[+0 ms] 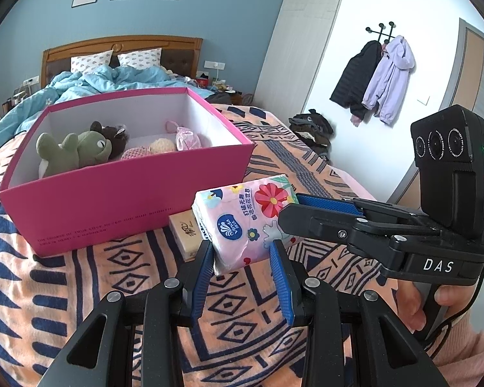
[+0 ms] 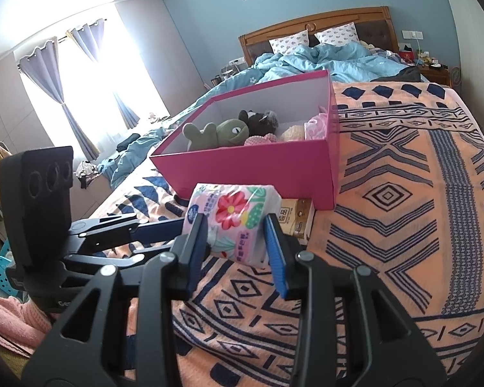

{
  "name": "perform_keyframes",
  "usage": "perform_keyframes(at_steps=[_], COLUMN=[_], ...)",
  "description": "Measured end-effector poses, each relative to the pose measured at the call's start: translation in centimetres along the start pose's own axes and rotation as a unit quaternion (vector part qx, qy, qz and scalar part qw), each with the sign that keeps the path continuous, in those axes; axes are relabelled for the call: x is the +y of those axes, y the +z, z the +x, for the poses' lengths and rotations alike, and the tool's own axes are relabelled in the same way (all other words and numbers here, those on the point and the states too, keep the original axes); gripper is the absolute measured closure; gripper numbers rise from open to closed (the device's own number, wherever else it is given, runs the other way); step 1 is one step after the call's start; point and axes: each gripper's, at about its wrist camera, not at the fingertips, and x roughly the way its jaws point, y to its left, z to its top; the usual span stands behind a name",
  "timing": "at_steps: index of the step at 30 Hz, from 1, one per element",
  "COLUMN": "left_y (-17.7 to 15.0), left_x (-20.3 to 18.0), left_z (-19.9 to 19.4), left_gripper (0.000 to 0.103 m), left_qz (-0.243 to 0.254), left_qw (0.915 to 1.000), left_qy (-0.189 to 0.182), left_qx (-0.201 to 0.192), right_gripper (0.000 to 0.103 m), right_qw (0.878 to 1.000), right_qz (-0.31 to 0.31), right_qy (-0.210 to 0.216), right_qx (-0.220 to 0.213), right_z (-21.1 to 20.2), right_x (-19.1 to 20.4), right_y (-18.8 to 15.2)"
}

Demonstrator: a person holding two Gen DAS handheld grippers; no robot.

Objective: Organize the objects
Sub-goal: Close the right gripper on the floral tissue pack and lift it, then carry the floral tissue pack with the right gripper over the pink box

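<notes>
I have the floral tissue pack pinched from two sides: my left hand-held gripper is closed partway onto its near end, and my right hand-held gripper has both blue pads pressed to its sides, so both are holding it raised just above the bed blanket. Ahead of both sits the pink box, already holding a green plush frog, a dark plush toy and some pink knitted items. I judge the sorting partly done; this pack is not yet in the box, and a small tan carton lies just beyond it against the box wall.
</notes>
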Motion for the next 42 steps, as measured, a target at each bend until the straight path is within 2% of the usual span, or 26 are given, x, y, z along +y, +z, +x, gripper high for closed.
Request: perform_keyframes(at_steps=[42], left_y=[3.0], left_x=[0.6], left_z=[-0.1], left_gripper=[0.068], left_qz=[0.011], left_qw=[0.9994], left_qy=[0.021], left_qx=[-0.027], right_gripper=[0.064], right_qw=[1.000], right_qz=[-0.014], right_qy=[0.010], right_qx=[-0.021], right_z=[0.5], right_x=[-0.1], right_y=[3.4])
